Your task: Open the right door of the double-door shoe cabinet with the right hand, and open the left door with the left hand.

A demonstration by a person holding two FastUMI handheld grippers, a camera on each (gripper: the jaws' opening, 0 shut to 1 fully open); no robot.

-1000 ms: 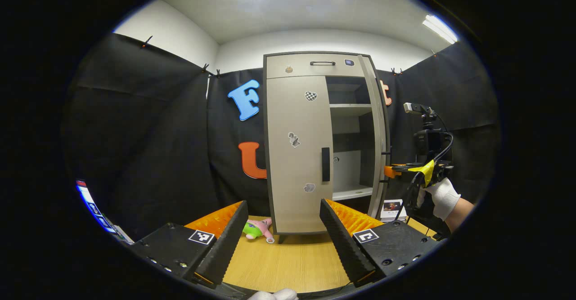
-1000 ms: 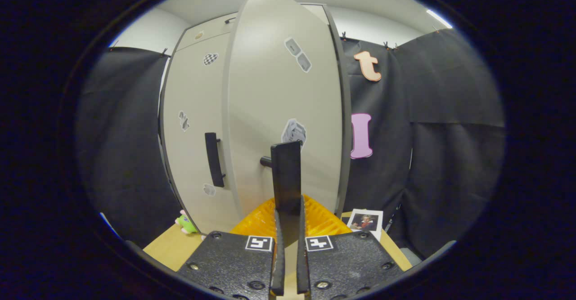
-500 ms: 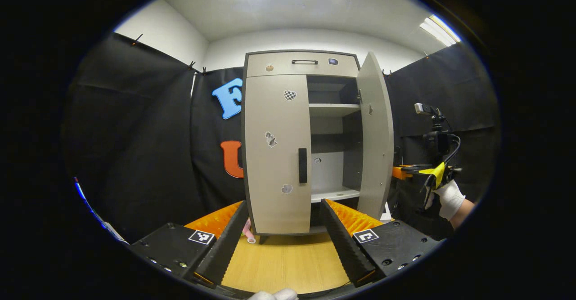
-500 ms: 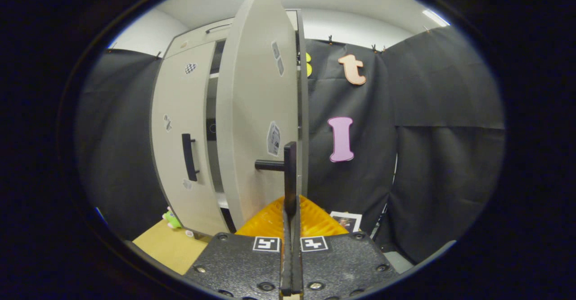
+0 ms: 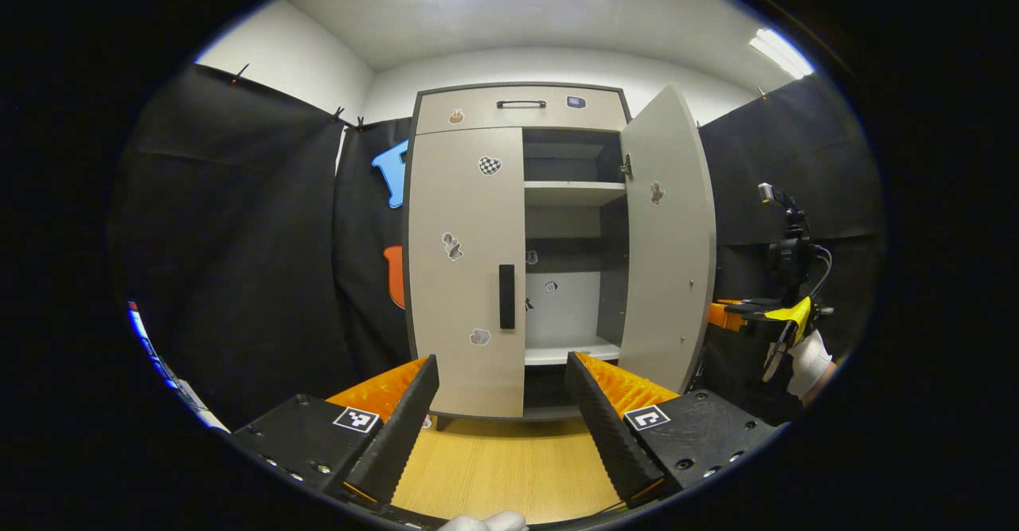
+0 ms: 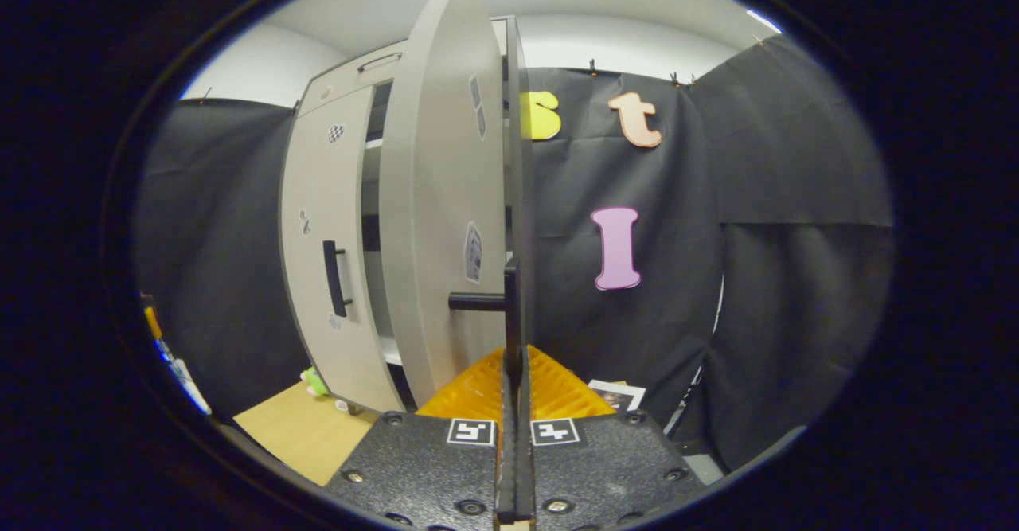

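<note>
A two-door shoe cabinet (image 5: 517, 109) stands on a wooden floor (image 5: 509, 467) against the booth's black cloth wall, seen from the left gripper view with its left door (image 5: 466, 268) closed and its right door (image 5: 667, 236) swung wide. On the far left of that view, the cloth wall hangs in folds; next comes the closed left door, dotted with small stickers and carrying a dark vertical handle (image 5: 507, 296) near its inner edge. The left gripper (image 5: 501, 404) hangs low in front of that door, its two fingers spread wide apart and holding nothing, clear of the handle. Beyond the handle, the open right half shows pale shelves (image 5: 573, 190) inside the cabinet. Farther right, the open door stands edge-out, and past it a white-gloved hand (image 5: 808, 356) holds the right gripper (image 5: 720, 314) just behind the door. In the right gripper view, the left door (image 6: 330, 236) and its handle (image 6: 334, 278) sit at left, the open right door (image 6: 442, 197) rises through the centre, and the right gripper (image 6: 513, 372) is clenched on that door's dark handle (image 6: 509, 308), both fingers pressed flat against it; a small green toy (image 6: 317, 381) lies on the floor by the cabinet's foot, and a photo card (image 6: 617, 396) lies low at right
</note>
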